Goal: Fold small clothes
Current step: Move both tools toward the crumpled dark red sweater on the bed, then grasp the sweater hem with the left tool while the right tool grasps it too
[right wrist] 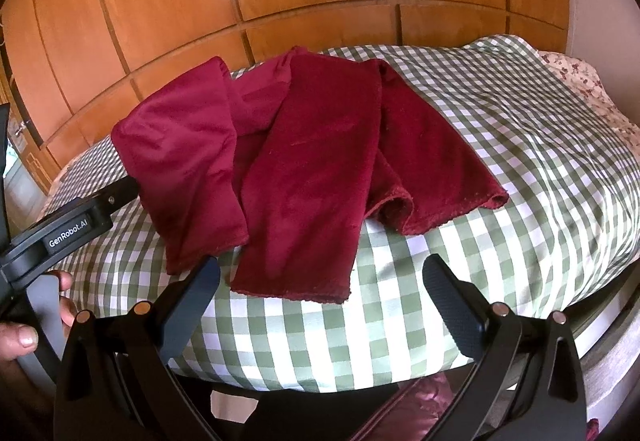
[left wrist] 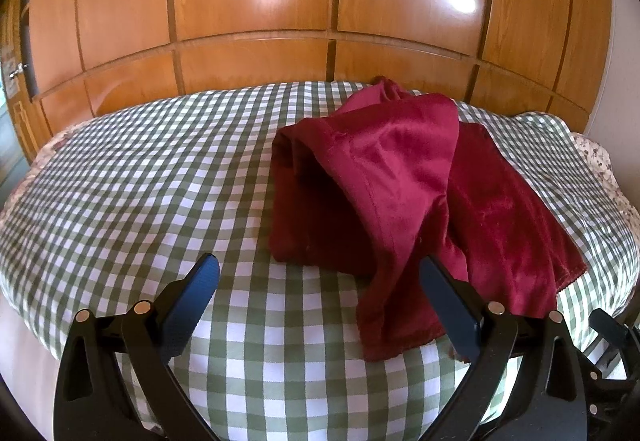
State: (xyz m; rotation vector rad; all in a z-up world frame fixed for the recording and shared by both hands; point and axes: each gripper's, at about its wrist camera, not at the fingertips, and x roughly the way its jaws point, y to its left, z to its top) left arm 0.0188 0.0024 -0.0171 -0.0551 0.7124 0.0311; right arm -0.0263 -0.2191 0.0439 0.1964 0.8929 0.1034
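A dark red velvety garment (left wrist: 404, 181) lies rumpled on the green-and-white checked bedspread (left wrist: 160, 181), with two leg-like strips toward me. My left gripper (left wrist: 320, 273) is open and empty, its right finger (left wrist: 444, 301) over the near hem of the garment. In the right wrist view the garment (right wrist: 312, 169) spreads across the bedspread (right wrist: 520, 169). My right gripper (right wrist: 320, 277) is open and empty, just short of the near hem. The left gripper's body (right wrist: 68, 229) shows at the left, held by a hand (right wrist: 20, 337).
A wooden panelled wardrobe (left wrist: 260, 1) stands behind the bed. A floral sheet (right wrist: 584, 89) shows at the bed's far right edge. A dark purple cloth (right wrist: 424, 409) lies below the near bed edge.
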